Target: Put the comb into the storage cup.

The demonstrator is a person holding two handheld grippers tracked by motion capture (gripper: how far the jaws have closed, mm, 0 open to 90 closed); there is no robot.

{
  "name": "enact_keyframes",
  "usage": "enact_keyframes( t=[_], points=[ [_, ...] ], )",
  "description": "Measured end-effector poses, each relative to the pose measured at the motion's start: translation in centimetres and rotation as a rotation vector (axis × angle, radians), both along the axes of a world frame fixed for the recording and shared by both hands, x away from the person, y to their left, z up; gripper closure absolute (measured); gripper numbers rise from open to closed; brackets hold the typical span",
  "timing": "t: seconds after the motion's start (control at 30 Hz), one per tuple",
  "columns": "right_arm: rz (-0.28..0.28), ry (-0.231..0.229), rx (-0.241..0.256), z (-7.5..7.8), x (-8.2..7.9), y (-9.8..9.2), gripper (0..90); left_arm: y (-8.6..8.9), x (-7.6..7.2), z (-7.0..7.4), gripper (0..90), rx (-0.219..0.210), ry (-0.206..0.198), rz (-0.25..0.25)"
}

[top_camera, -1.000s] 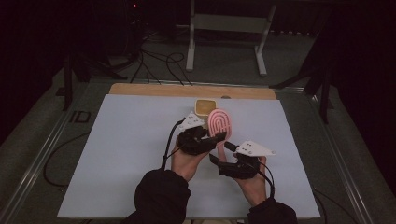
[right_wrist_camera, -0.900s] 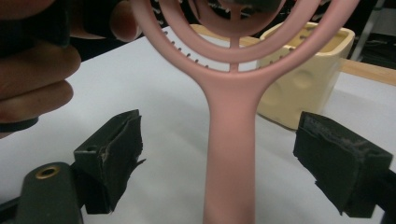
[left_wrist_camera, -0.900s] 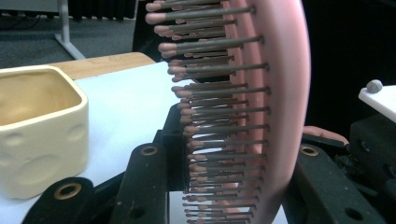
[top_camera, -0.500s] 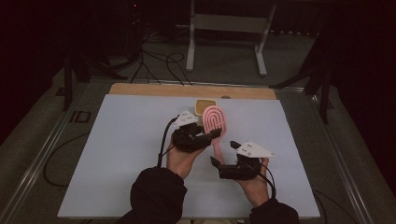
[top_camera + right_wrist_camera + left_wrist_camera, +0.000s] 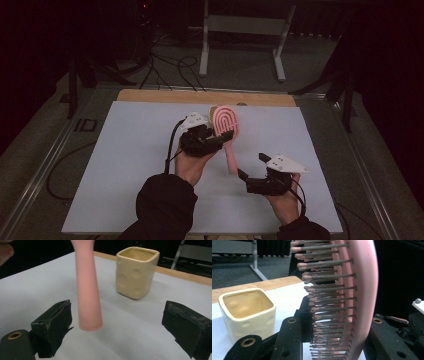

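Hairbrush (image 5: 226,125) sits clamped by its head in my left claw (image 5: 212,141), right claw (image 5: 252,175) wide open, so next I judge the handle must drop into the cup (image 5: 136,272) at twelve o'clock.

High view overhead, far; 2 gripper views close, sharing cup (image 5: 247,312).

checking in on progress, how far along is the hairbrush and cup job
Done: the left gripper is shut on the pink hairbrush, lifted off the table, handle hanging down. In hand: the right gripper is open, its jaws either side of the handle without touching. Left, probably: getting it into the cream cup, which stands empty.
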State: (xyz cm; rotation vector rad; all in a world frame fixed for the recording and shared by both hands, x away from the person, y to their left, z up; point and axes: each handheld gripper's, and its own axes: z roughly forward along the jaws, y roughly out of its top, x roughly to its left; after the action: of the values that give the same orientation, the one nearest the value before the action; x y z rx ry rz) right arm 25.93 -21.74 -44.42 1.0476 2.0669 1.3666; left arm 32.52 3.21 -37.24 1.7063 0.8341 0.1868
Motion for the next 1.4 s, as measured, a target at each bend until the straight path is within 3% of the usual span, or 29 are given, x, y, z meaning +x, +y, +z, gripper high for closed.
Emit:
enact_keyframes(
  t=[0.53,1.07,1.4],
  points=[
    [-0.041,-0.005,-0.032,-1.2,-0.6,-2.9,8.9,1.0,1.1,1.3,64.4,0.009,-0.011,0.014],
    [-0.091,-0.028,-0.014,-2.7,-1.9,-5.2,9.0,1.7,2.1,2.5,64.4,0.012,-0.028,0.020],
    [-0.118,-0.035,0.017,-3.7,-2.3,-6.3,9.1,2.1,2.6,2.4,64.3,0.007,-0.042,0.001]
  ],
)
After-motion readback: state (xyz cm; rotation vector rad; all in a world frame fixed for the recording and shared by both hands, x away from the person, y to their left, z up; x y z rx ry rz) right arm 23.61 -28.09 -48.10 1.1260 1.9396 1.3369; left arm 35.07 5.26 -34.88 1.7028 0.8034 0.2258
